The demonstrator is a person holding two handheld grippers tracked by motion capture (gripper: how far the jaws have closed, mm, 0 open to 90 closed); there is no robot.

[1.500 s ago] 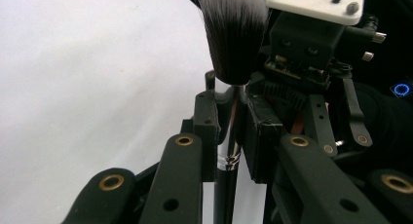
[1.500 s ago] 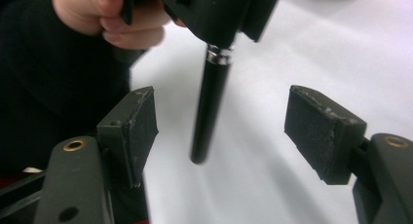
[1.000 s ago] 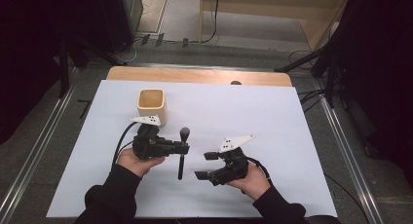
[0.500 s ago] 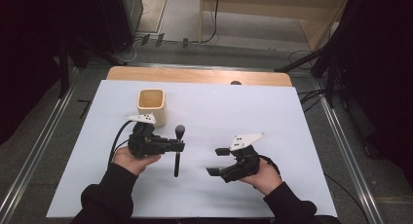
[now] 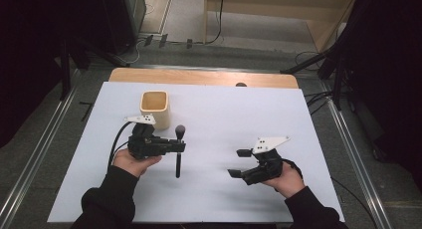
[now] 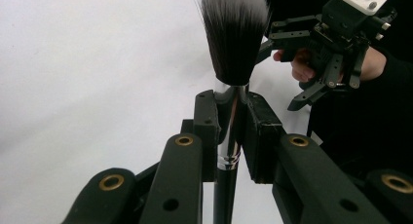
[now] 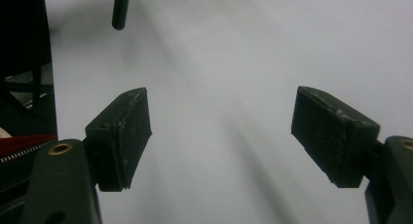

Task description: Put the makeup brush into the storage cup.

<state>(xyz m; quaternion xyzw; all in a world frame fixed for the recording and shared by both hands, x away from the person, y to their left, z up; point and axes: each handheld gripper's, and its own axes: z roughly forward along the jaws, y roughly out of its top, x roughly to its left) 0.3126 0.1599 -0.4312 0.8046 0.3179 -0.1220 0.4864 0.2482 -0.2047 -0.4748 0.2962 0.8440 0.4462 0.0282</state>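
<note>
- The makeup brush (image 6: 234, 44) is clamped in the left claw (image 5: 175, 147) at the metal ferrule, just below the bristles. In the left gripper view the pads (image 6: 208, 131) press on it from both sides, and the bristle head stands above the pads.
- In the high view the brush hangs roughly upright, bristles up and handle end down, over the white surface (image 5: 224, 114). It is just beside the beige cup (image 5: 155, 108) and apart from it.
- The likely step is placing the brush in the cup. Keep the clamp firm; the ferrule is smooth metal and may slip.
- Raise the handle end above the rim before moving over the cup. The cup looks light, and a knock on its wall could tip it.
- Centre the handle over the opening, lower it straight, and part the pads only once the handle is well inside.
- The right claw (image 5: 242, 163) stands wide apart and empty, well away from the brush; its own view shows bare surface between its pads (image 7: 124, 136). It is free to steady the cup if needed.
</note>
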